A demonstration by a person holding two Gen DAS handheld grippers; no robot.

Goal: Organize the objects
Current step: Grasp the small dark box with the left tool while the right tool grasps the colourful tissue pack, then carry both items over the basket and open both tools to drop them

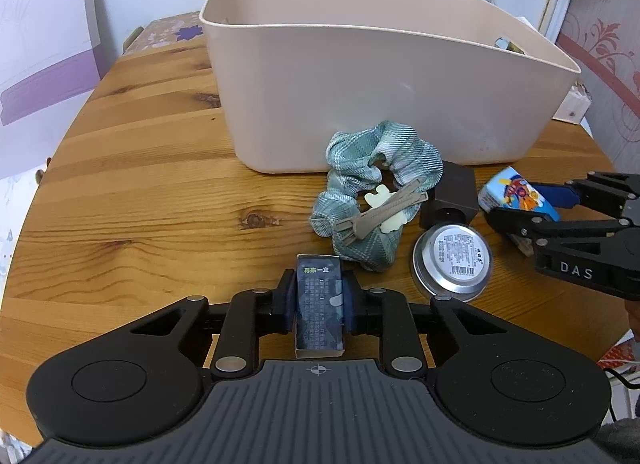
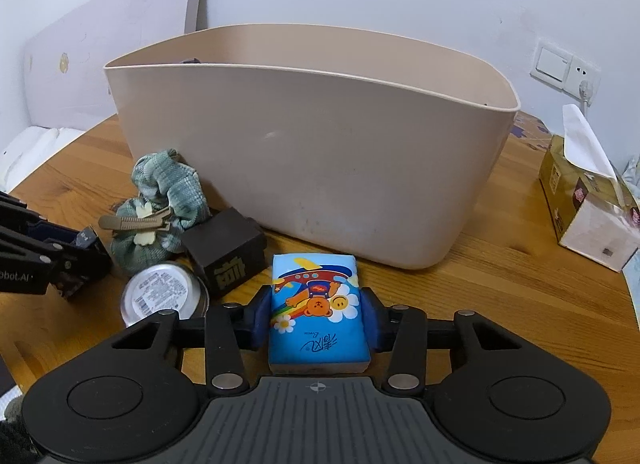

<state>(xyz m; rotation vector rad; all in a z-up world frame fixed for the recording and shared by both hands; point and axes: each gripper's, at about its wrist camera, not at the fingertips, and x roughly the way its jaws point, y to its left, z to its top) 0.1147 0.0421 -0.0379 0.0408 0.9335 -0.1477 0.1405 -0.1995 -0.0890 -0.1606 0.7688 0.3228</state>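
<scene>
Centrally, a dark small box (image 1: 319, 306) is clamped in the left gripper (image 1: 319, 304) and a blue tissue pack (image 2: 318, 314) in the right gripper (image 2: 318, 318), both before a beige bin (image 2: 312, 167) on the wooden table (image 1: 140, 191). A tissue box (image 2: 586, 207) is shown only by the right view; a purple-edged panel (image 1: 40, 59) only by the left.

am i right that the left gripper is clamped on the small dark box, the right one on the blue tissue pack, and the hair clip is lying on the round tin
Not quite: the hair clip lies on the green plaid scrunchie, beside the round tin, as the left wrist view shows. The rest holds: the left gripper is clamped on the small dark box, and the right gripper on the blue tissue pack.
</scene>
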